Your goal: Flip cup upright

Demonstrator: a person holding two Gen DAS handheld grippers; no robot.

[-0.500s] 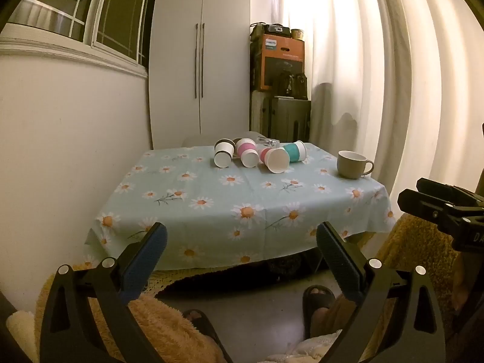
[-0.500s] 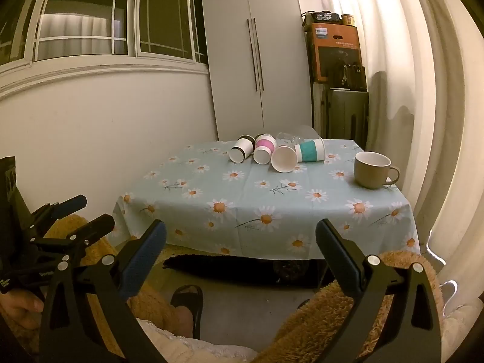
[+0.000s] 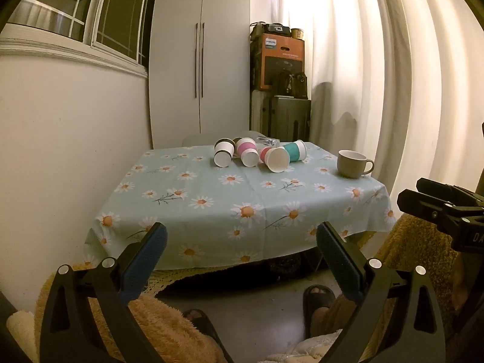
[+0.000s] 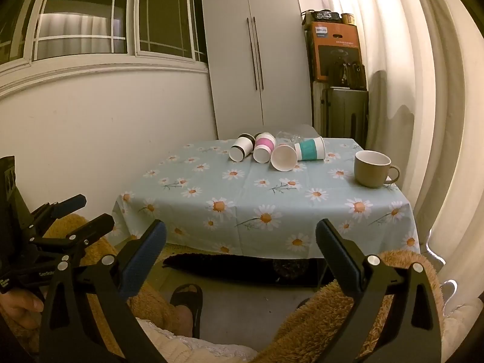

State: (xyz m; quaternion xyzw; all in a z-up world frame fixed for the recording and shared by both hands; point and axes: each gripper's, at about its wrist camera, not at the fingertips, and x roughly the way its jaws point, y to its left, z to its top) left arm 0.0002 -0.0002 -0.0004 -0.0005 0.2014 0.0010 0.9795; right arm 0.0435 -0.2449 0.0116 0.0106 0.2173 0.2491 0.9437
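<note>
While both tools are held short of the table (image 3: 193, 242), the left gripper (image 3: 242, 254) has its blue-padded fingers (image 3: 145, 260) spread wide apart with nothing between them, and the right gripper (image 4: 242, 254) likewise stands fully apart and empty. Each tool is near the front edge of the table, above the floor, and well apart from the cups.

Four paper cups lie on their sides in a row near the far edge of the table, on the daisy-print tablecloth (image 4: 257, 199):
- The brown-banded cup (image 3: 224, 152) is farthest toward the wall side of the table, with its mouth facing the front edge.
- The pink-banded cup (image 3: 247, 152) lies just beside it, mouth also toward the front edge.
- The red-banded cup (image 3: 275, 158) lies next along the row, with its open mouth turned toward the front edge.
- The teal-banded cup (image 3: 295, 150) lies behind and just beside it, toward the curtain side of the table.

A clear object (image 4: 287, 136), too indistinct to identify, lies behind the row at the far edge of the table. A ceramic mug (image 4: 373, 168) stands upright on the curtain side of the table, apart from the cups, handle pointing toward the curtain (image 4: 438, 90). A white cabinet (image 3: 199, 60) stands beyond the far edge of the table.
</note>
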